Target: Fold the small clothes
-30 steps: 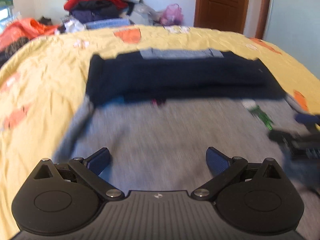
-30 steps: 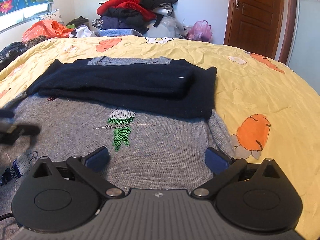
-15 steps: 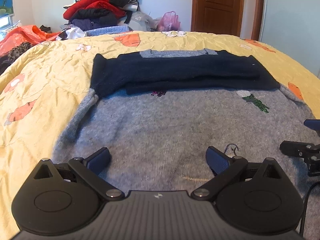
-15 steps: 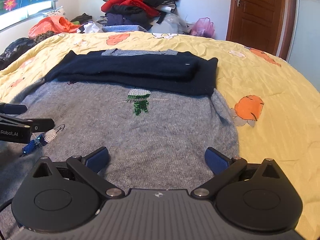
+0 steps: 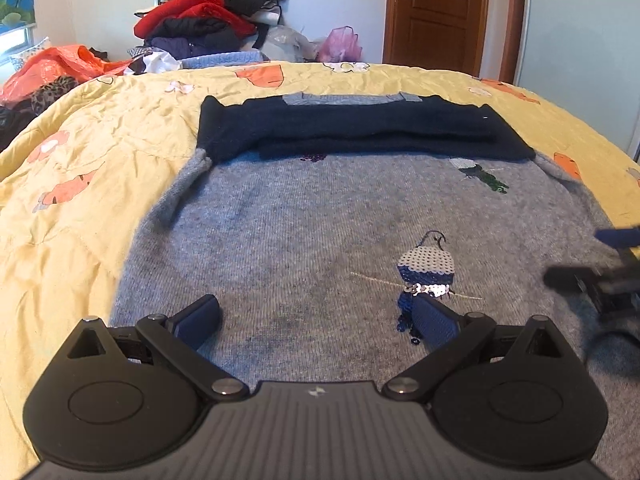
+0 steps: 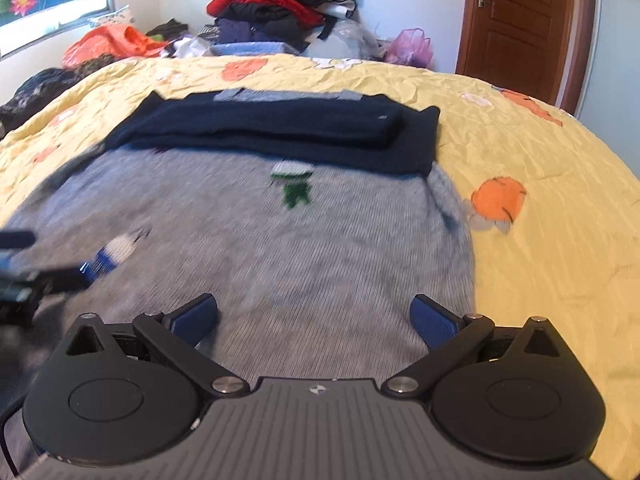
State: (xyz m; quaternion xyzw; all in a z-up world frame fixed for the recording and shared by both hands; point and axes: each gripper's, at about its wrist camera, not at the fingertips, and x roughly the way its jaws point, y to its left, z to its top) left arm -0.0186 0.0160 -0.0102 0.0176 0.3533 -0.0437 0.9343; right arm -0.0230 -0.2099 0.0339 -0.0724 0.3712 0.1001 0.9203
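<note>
Grey knit sweater (image 5: pixel 304 240) lies flat on the yellow quilt (image 5: pixel 80 168), filling the centre of both wrist views; its navy sleeves (image 5: pixel 360 132) are already folded across the chest in the upper middle of the frame, collar at the far edge. Left gripper (image 5: pixel 316 322) hovers low over the near hem, jaws spread wide, nothing between them; a sequin figure (image 5: pixel 426 276) sits just beside its right pad. Right gripper (image 6: pixel 314 320) likewise spread and empty, over the hem's right portion; this view is motion-blurred. Judgement: sleeves done, hem fold in hand. Next move calls for each gripper to drop to a hem corner, pinch the doubled knit, and carry it toward the collar evenly. Unsorted clothes pile (image 5: pixel 208 16) at upper left.
</note>
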